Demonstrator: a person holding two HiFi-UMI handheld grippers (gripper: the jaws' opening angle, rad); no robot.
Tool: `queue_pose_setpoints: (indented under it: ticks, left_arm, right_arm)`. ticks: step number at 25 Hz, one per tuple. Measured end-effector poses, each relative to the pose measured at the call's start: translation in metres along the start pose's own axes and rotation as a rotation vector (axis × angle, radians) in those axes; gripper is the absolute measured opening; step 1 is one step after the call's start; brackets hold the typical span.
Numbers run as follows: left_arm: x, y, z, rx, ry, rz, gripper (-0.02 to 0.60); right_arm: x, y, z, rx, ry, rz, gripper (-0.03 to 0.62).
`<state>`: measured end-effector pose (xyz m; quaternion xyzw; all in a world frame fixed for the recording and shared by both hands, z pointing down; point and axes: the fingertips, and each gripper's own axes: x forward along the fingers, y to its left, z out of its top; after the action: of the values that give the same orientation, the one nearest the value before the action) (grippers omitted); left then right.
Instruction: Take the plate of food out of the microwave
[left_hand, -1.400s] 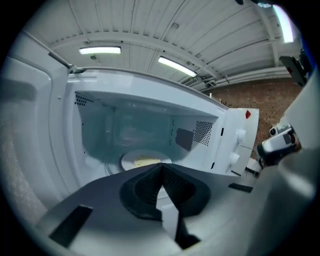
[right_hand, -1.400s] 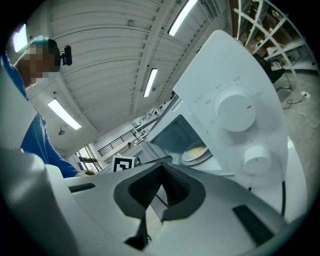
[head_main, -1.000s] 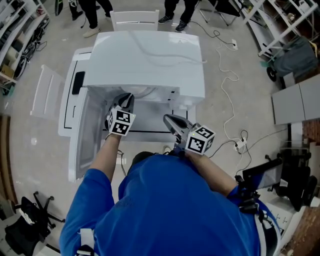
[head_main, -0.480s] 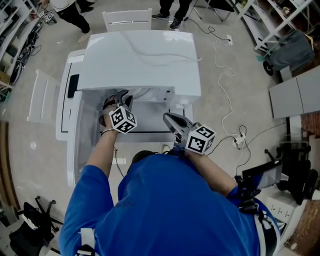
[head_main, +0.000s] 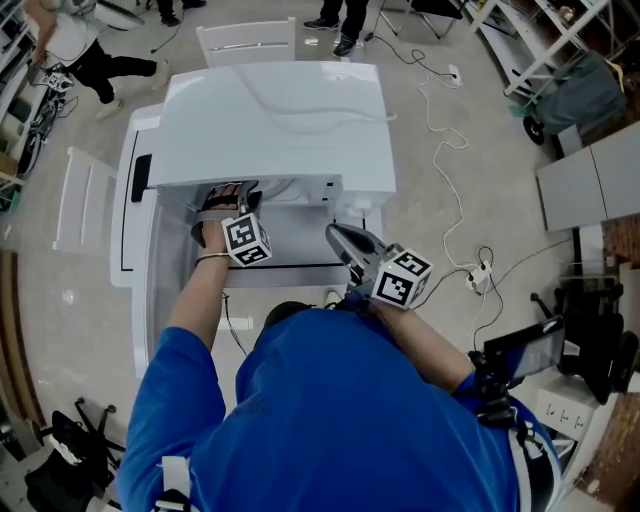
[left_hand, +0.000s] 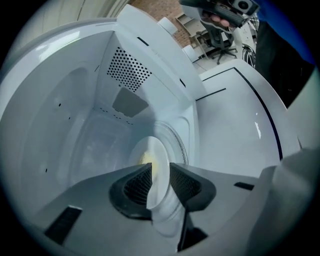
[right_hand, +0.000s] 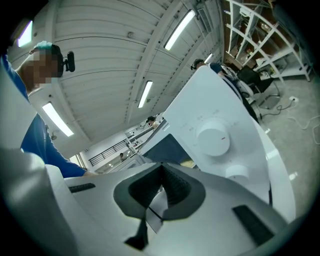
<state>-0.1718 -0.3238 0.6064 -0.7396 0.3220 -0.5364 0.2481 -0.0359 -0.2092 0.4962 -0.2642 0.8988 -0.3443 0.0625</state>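
- Left claw (left_hand: 160, 166) is inside the microwave (head_main: 280, 110), reaching into the cooking cavity through the front opening. Its jaws are apart.
- Between those jaws runs the near rim of the white plate (left_hand: 159, 147). I see no clamp on the rim; the pads stand either side of it.
- On the plate, toward the back of the microwave, lies a pale yellow food (left_hand: 145, 159). What kind of food it is I cannot tell.
- The plate sits on the glass turntable (left_hand: 186, 142) on the microwave's cavity floor. It is still fully inside the microwave.
- A perforated vent patch (left_hand: 129, 71) shows on one inner wall of the microwave, beyond the plate.
- From the head view, the person's left hand (head_main: 212, 222) and the left claw (head_main: 236, 190) are at the left part of the microwave's opening.
- The microwave door (head_main: 138, 230) stands swung open at the microwave's left side.
- Right claw (right_hand: 161, 167) has its jaws together with nothing between them.
- It hangs outside the microwave, just in front of the right part of its front, in the head view (head_main: 338, 236).
- The round control dial (right_hand: 214, 138) on the microwave's front panel shows beyond the right claw.
- White cables (head_main: 455, 195) trail on the floor to the right of the microwave.
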Motion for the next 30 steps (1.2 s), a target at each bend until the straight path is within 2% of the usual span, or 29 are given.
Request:
queue_pose_setpoints:
  ticks: [2, 5, 7, 10, 17, 30]
  left_arm:
    - [0.003, -0.002, 0.001, 0.041, 0.008, -0.008, 0.110]
    - [0.007, -0.002, 0.001, 0.062, 0.020, -0.012, 0.110]
    - [0.009, -0.003, 0.001, 0.059, 0.025, -0.019, 0.101]
    - [0.010, -0.006, 0.002, 0.051, 0.028, -0.012, 0.038]
    - [0.008, -0.010, 0.003, 0.023, 0.015, 0.023, 0.034]
    - [-0.025, -0.038, 0.002, 0.008, 0.003, 0.069, 0.034]
  right_arm:
    - [-0.001, 0.000, 0.002, 0.002, -0.012, 0.005, -0.008]
    - [-0.003, -0.001, 0.004, 0.002, -0.018, 0.004, -0.008]
    - [-0.004, -0.002, 0.004, 0.003, -0.019, 0.000, -0.008]
    - [-0.006, -0.005, 0.003, 0.001, -0.014, -0.011, -0.008]
    - [-0.010, -0.010, -0.001, -0.007, 0.005, -0.029, -0.008]
    - [-0.009, 0.000, -0.010, 0.014, 0.011, 0.006, -0.008]
